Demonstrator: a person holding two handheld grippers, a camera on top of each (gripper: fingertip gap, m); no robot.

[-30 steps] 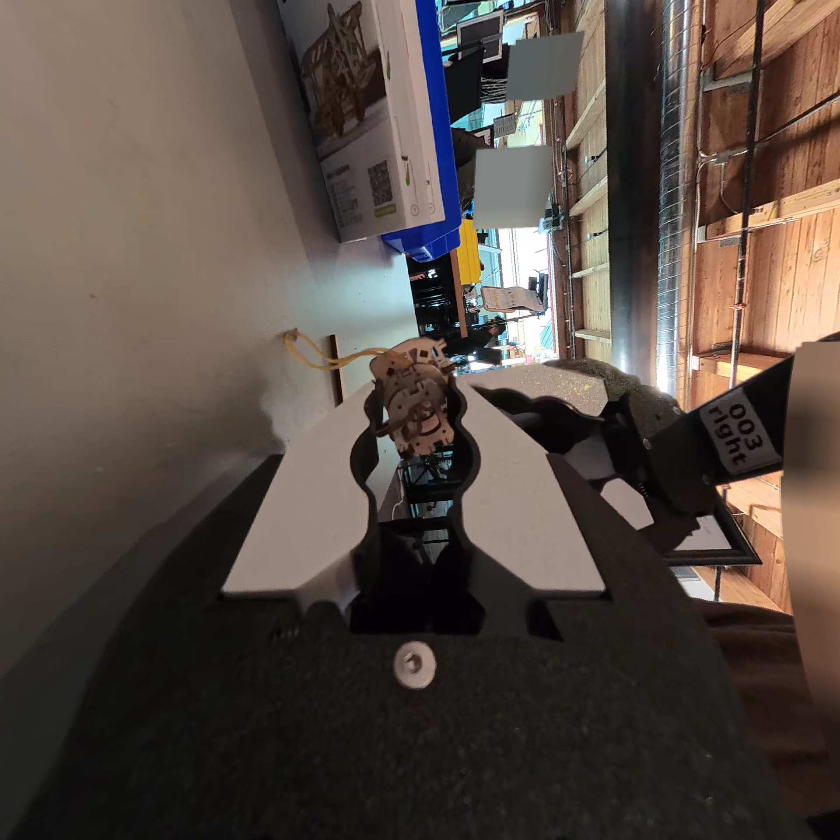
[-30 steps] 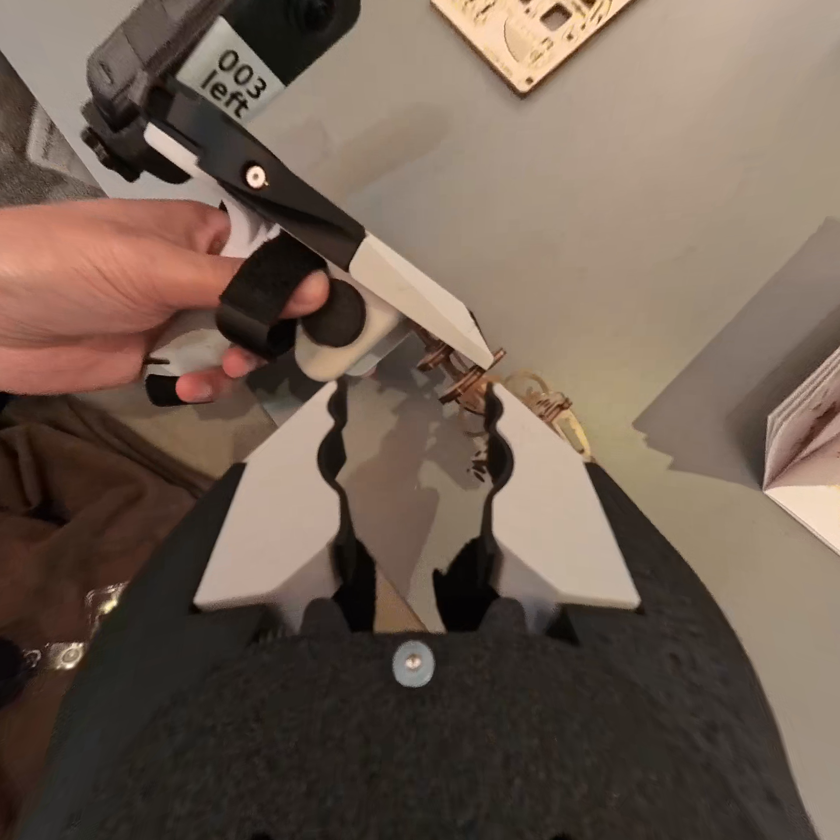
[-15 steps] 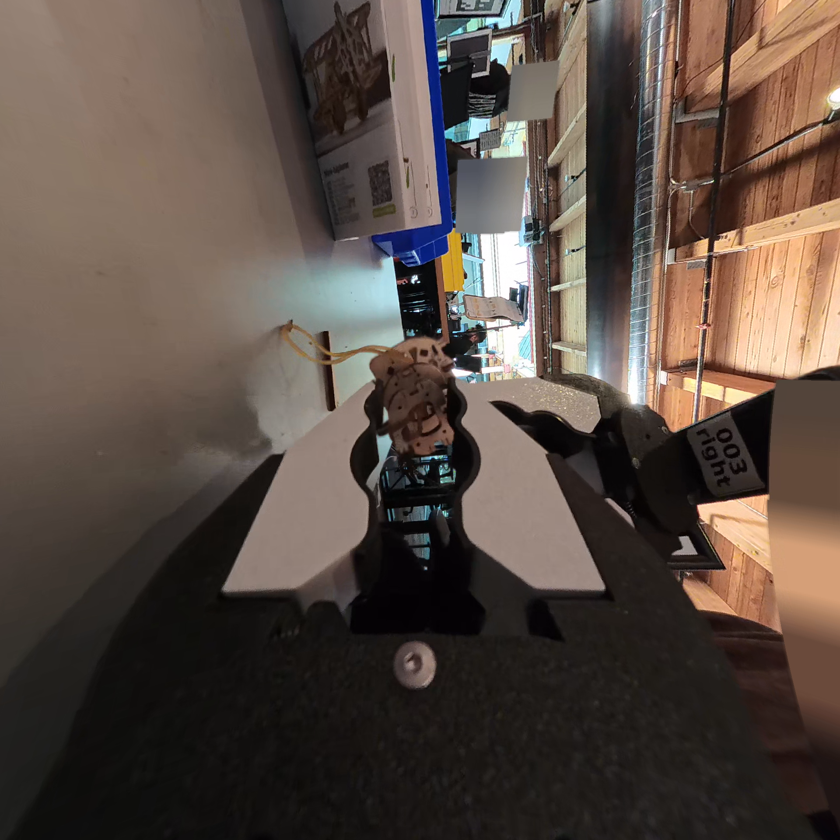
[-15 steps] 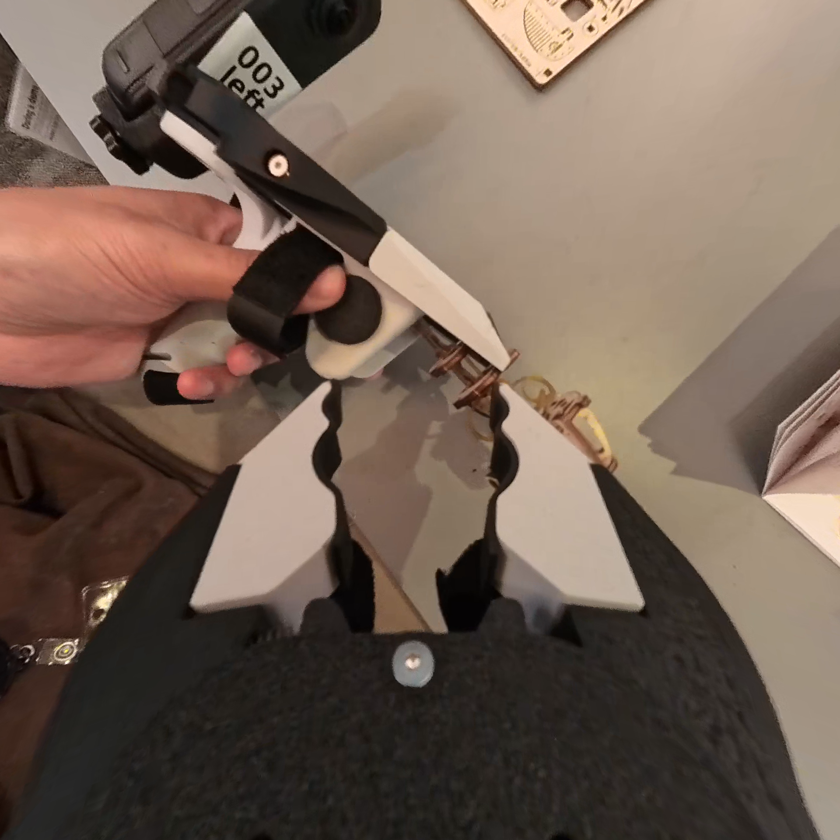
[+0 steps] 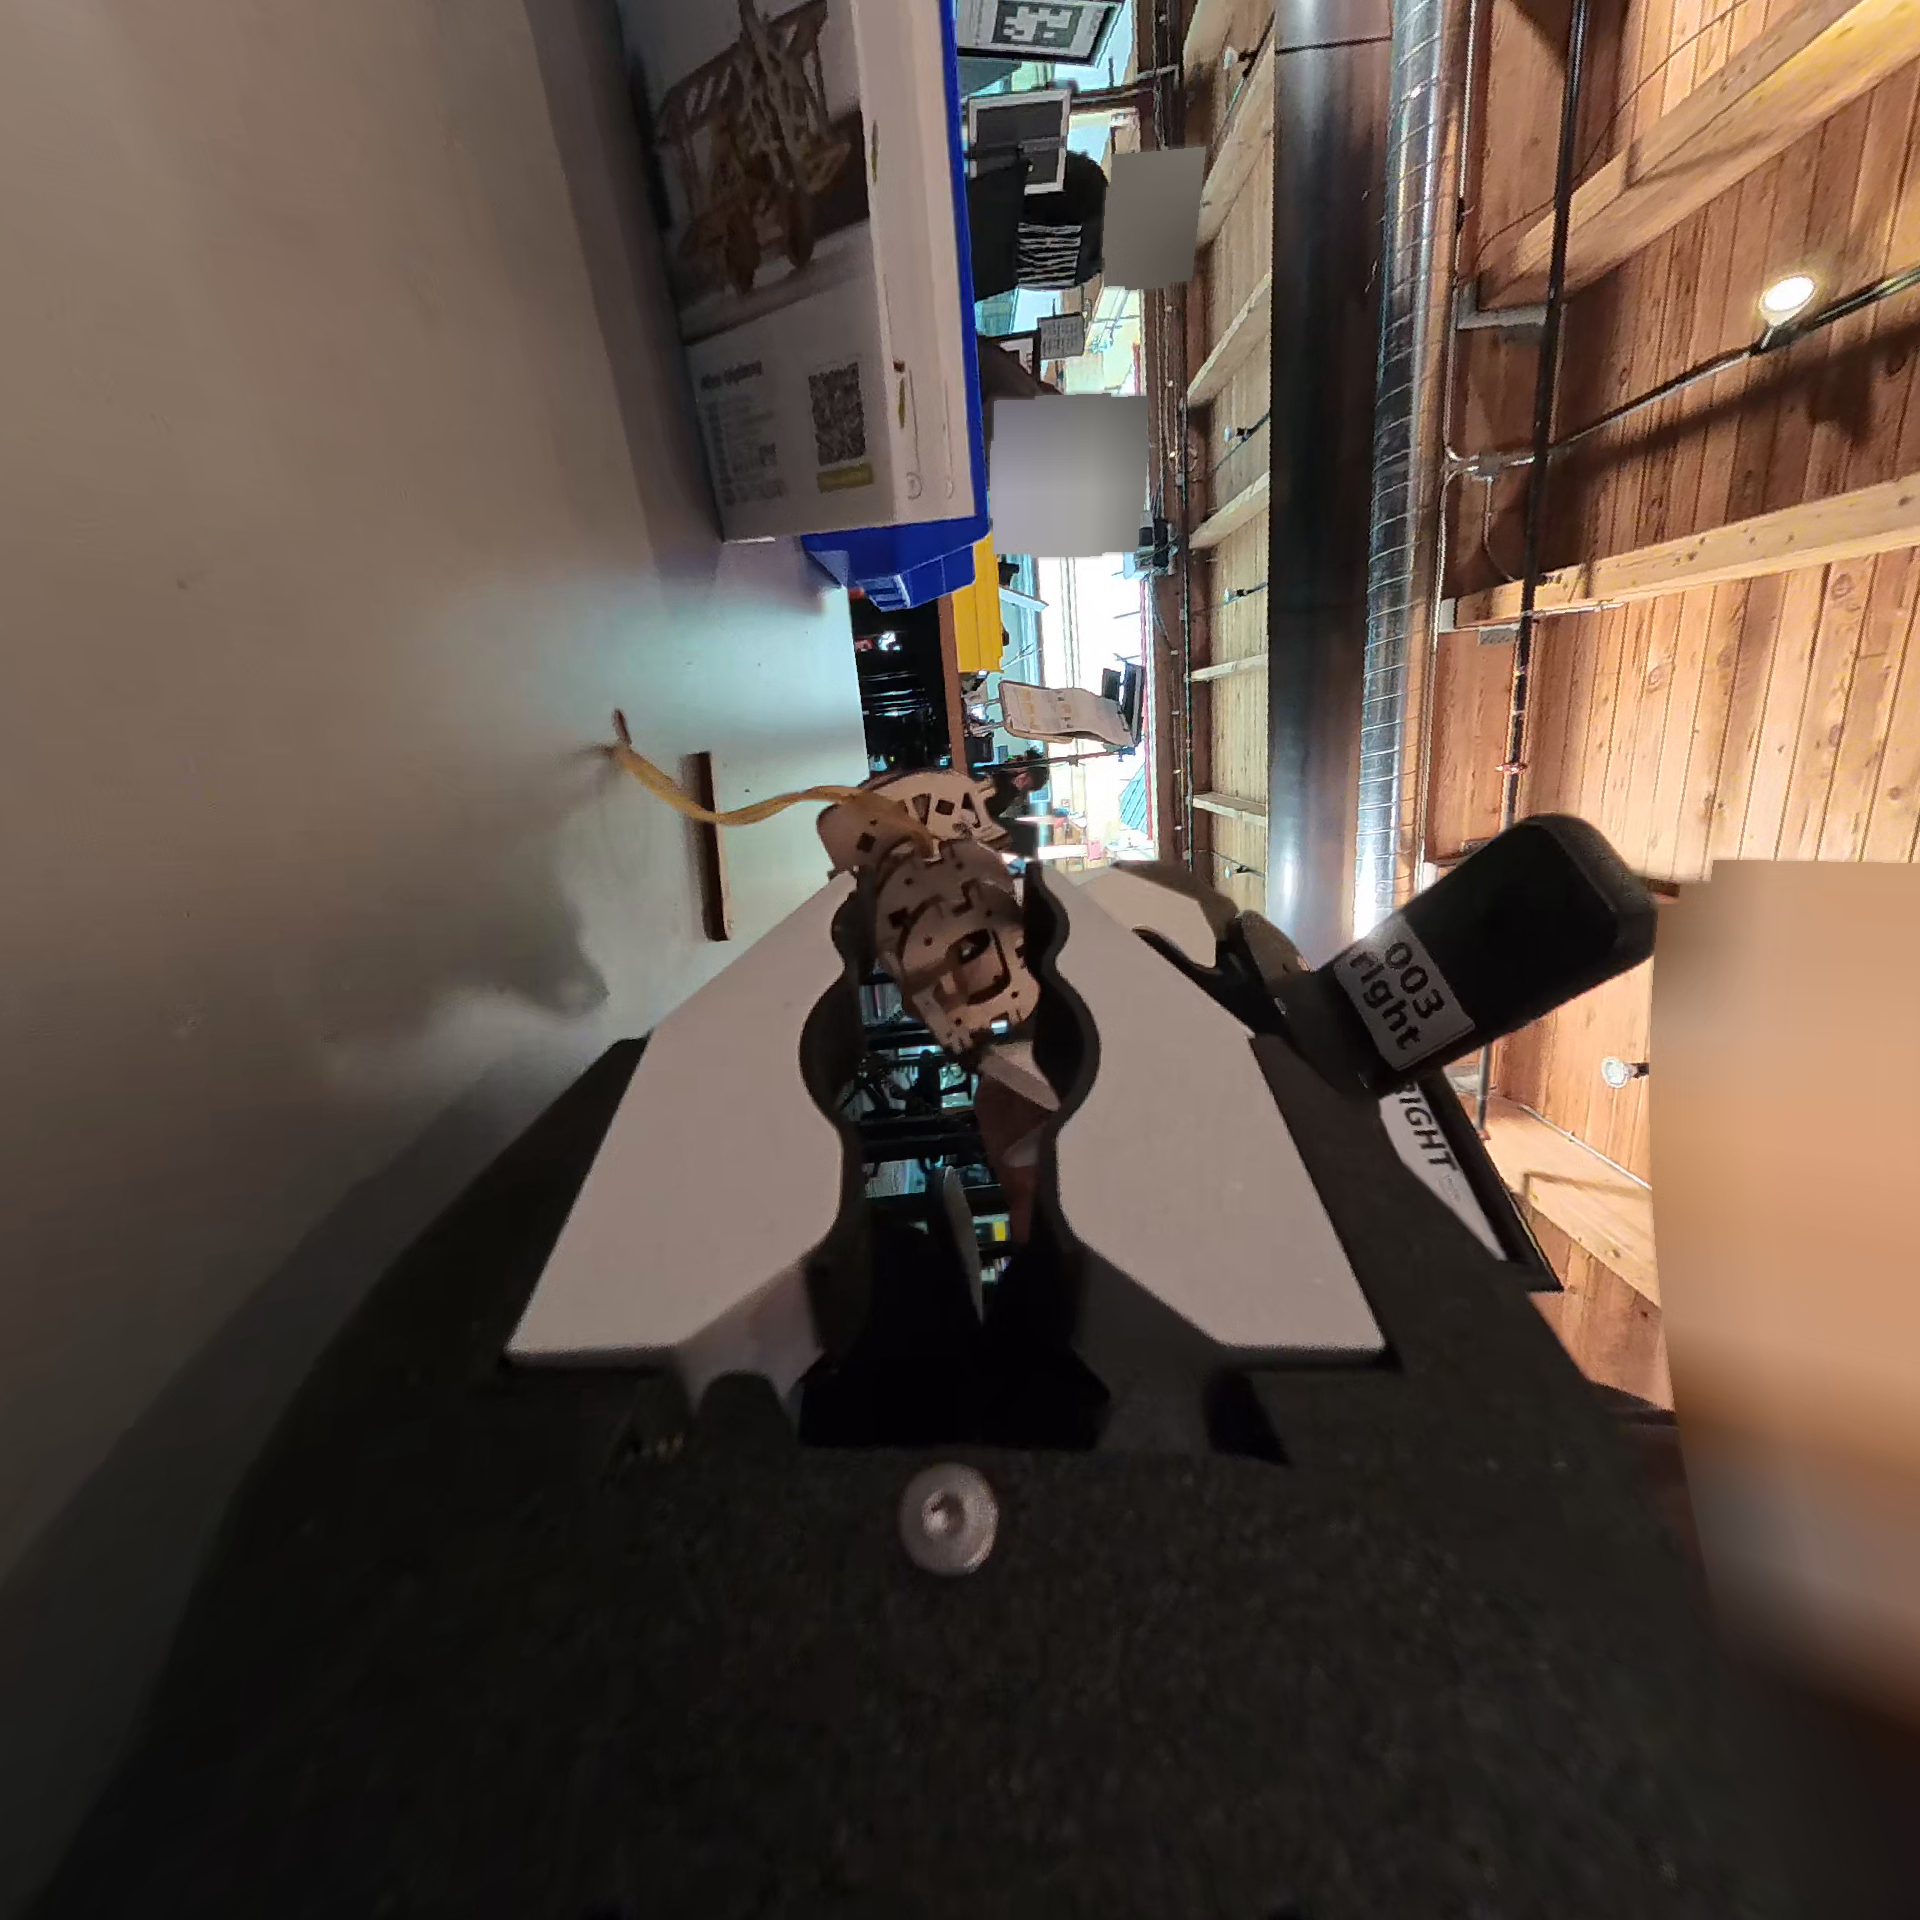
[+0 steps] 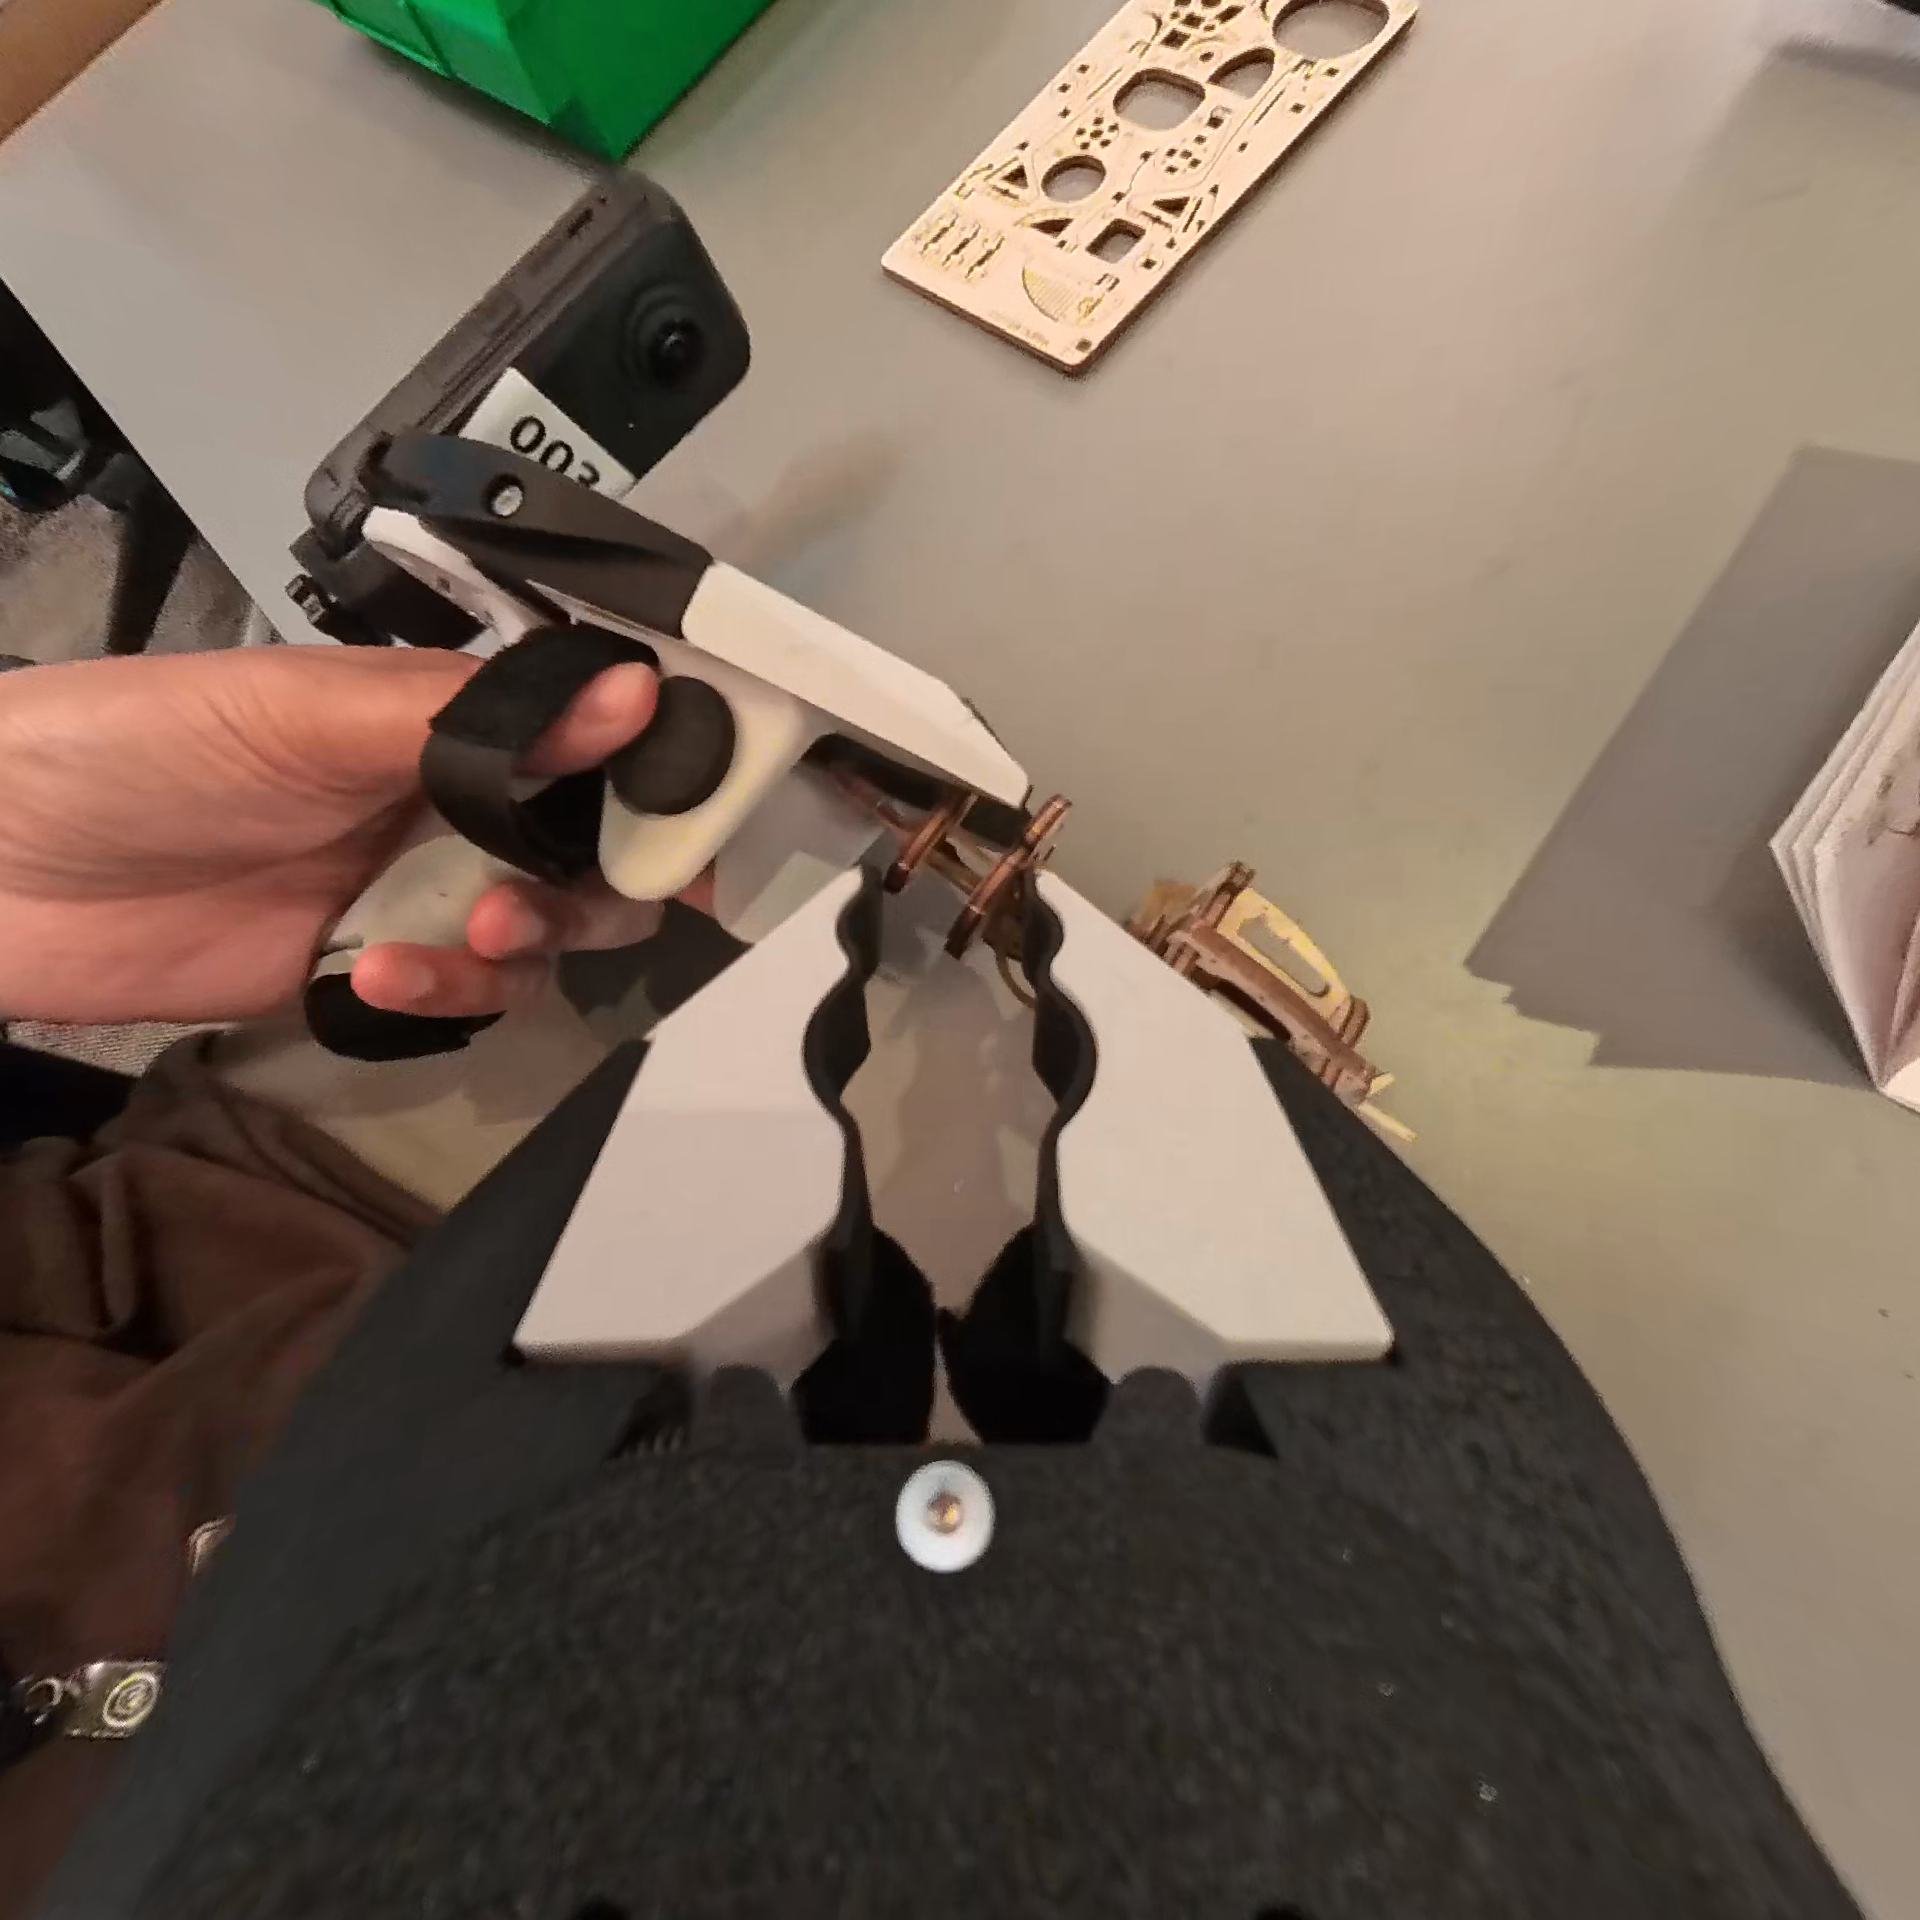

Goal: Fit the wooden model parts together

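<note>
Left gripper [image 5: 940, 956] is clamped on a small wooden sub-assembly [image 5: 951, 951], held up off the table [image 6: 1351, 540]; a yellowish rubber band [image 5: 727, 805] trails from it toward the table. Right gripper [image 6: 951, 914] has its jaws apart, nothing held, tips just below and at the sub-assembly [image 6: 977, 862]; contact can't be confirmed. Judged from this: partly built, several discs and plates already joined, next part not yet picked or seated. A second wooden piece [image 6: 1262, 961] lies on the table just beyond the right fingertips, likely the mating part. The punched part sheet [image 6: 1143, 177] sits well apart at the far side, many holes already empty. Around: green bin [image 6: 561, 52], open booklet [image 6: 1860, 862] at right edge, kit box [image 5: 810, 270] on a blue bin [image 5: 904, 551]. Obstruction risk: the band could snag, and the left gripper body crowds the right's approach.
</note>
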